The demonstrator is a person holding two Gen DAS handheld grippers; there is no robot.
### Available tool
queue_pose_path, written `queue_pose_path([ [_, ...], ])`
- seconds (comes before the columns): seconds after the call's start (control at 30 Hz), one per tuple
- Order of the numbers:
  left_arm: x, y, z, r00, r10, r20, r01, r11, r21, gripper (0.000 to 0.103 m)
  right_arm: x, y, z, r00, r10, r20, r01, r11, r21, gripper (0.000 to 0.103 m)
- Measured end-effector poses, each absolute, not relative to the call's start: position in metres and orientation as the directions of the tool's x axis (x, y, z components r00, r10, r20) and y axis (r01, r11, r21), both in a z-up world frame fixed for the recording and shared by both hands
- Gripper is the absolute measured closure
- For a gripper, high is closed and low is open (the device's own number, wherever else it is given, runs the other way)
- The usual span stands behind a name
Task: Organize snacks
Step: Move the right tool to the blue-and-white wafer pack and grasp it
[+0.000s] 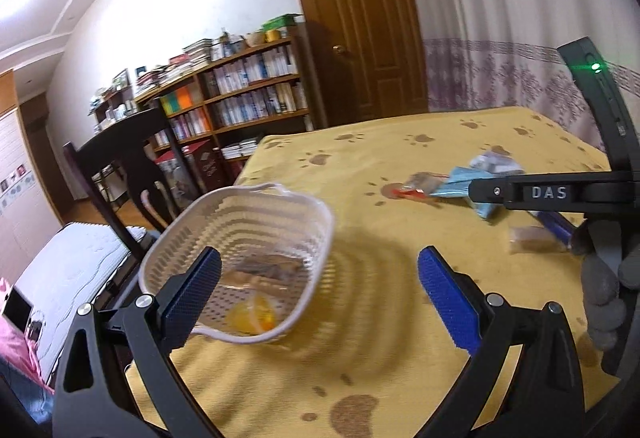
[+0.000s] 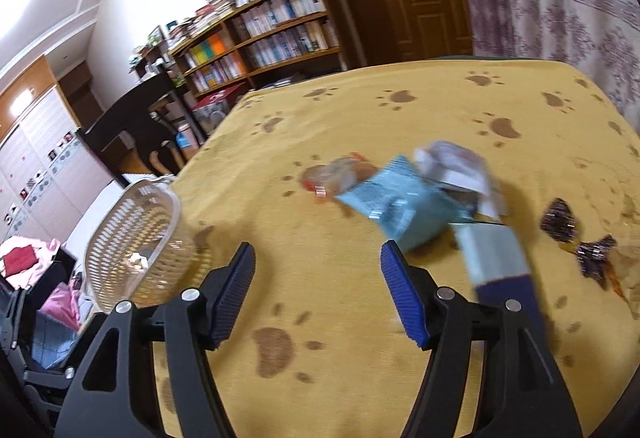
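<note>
Both grippers hang above the yellow desk (image 2: pixel 360 110) with fingers wide and nothing between them: the left gripper (image 1: pixel 320 290) by the white basket (image 1: pixel 240 238) at the left edge, the right gripper (image 2: pixel 318 290) near loose snack packets (image 2: pixel 400 198).

My table (image 2: pixel 360 110) has a yellow cloth with brown paw prints. On the left sits my white basket (image 1: pixel 316 214). On the right lie blue snack packets (image 2: pixel 396 202) and dark candy wrappers (image 2: pixel 560 222).
</note>
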State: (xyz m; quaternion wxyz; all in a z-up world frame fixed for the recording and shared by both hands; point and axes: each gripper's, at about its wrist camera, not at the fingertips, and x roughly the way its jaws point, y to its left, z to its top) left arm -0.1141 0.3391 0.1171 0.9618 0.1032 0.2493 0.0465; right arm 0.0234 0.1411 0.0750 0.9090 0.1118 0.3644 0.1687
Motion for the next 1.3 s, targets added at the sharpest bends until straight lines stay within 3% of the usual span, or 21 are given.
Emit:
queue_pose_path([
  [0.67, -0.102, 0.270, 0.112, 0.863, 0.037, -0.504, 0.109, 0.960, 0.257, 0.003, 0.024, 0.064, 0.045, 0.709, 0.251, -0.659, -0.096, 0.960, 0.262, 0.027],
  [0.93, -0.096, 0.254, 0.107, 0.855, 0.014, -0.519, 0.142, 0.955, 0.260, 0.003, 0.026, 0.063, 0.038, 0.689, 0.250, -0.680, -0.125, 0.966, 0.228, 0.019],
  [1.3, -0.082, 0.241, 0.096, 0.836, -0.006, -0.549, 0.173, 0.952, 0.252, 0.003, 0.037, 0.057, 0.021, 0.645, 0.250, -0.722, -0.094, 0.964, 0.249, 0.018],
])
